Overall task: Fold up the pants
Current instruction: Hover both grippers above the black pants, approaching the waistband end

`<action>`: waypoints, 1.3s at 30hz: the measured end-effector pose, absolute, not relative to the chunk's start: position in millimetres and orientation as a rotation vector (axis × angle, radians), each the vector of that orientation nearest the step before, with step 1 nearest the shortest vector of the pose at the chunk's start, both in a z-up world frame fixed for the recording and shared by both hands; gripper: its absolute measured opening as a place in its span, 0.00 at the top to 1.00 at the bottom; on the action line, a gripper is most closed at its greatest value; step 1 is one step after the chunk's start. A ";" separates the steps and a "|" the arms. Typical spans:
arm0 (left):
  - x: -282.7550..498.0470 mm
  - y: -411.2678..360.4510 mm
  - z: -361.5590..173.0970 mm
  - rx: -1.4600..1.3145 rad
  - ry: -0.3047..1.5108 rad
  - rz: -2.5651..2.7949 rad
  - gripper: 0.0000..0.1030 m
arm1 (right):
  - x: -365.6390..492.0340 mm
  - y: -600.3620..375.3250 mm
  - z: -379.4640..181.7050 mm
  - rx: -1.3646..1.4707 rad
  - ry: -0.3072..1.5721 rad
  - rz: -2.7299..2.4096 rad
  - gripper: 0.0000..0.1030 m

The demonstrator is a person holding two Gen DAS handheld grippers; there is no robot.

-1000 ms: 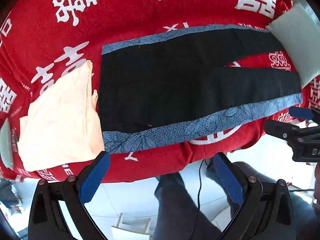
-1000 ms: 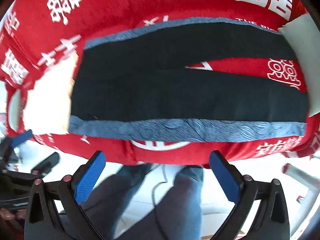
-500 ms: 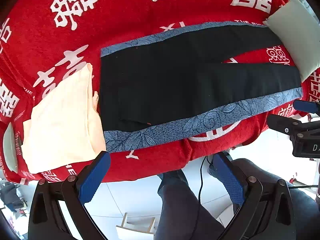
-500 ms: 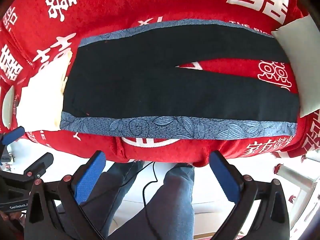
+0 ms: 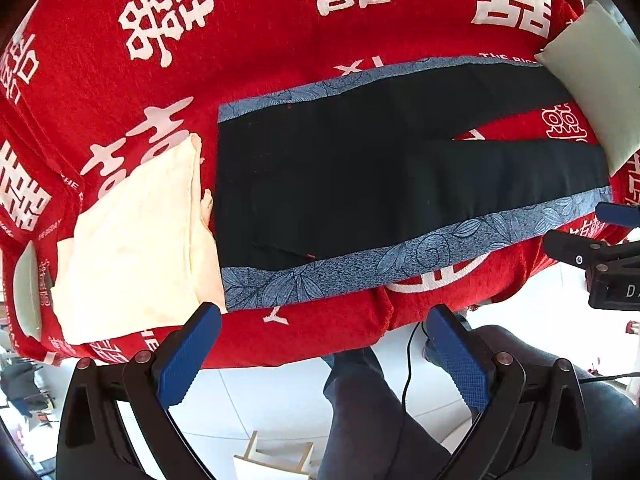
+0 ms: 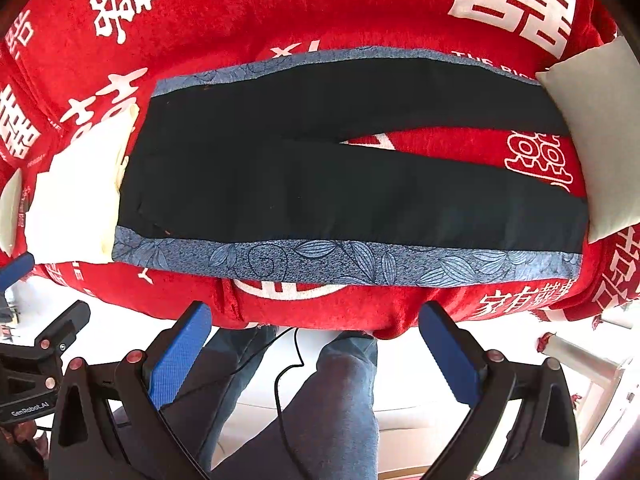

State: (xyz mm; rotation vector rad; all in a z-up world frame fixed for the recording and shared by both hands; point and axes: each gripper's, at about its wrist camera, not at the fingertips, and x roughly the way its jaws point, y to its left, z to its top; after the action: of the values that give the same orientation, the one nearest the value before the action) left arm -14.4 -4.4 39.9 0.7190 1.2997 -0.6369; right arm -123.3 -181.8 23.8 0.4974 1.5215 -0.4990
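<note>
**Pants Laid Flat, Grippers Held Apart**

Black pants (image 5: 360, 184) with blue patterned side bands are spread flat on a red blanket (image 5: 260, 40), beside a cream cloth (image 5: 132, 248). The left gripper (image 5: 324, 356) and right gripper (image 6: 316, 352) are held with fingers wide apart, empty, off the near edge.
</note>
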 end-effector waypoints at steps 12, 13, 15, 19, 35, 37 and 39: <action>-13.8 -3.3 45.5 0.703 1.280 -0.629 0.00 | -120.3 -183.9 27.8 0.474 1.527 -0.509 0.00; -14.1 -3.7 45.6 0.700 1.280 -0.627 0.00 | -120.0 -184.4 28.5 0.468 1.527 -0.511 0.00; -13.7 -3.9 45.7 0.692 1.282 -0.623 0.00 | -119.4 -185.3 29.2 0.461 1.529 -0.511 0.00; -14.3 -6.5 46.5 0.691 1.278 -0.617 0.00 | -119.0 -187.0 30.3 0.446 1.530 -0.509 0.00; -12.1 -3.1 47.2 0.650 1.286 -0.576 0.00 | -121.4 -191.4 28.8 0.450 1.537 -0.502 0.00; -11.7 -3.2 47.4 0.645 1.287 -0.569 0.00 | -119.6 -191.0 29.0 0.443 1.536 -0.495 0.00; -11.0 -2.9 47.7 0.644 1.285 -0.564 0.00 | -118.5 -191.3 28.8 0.441 1.534 -0.489 0.00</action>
State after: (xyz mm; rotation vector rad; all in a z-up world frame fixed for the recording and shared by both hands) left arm -11.0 -2.9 47.7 0.6439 1.2850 -0.5639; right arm -118.5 -191.3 28.8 0.4409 1.5345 -0.4894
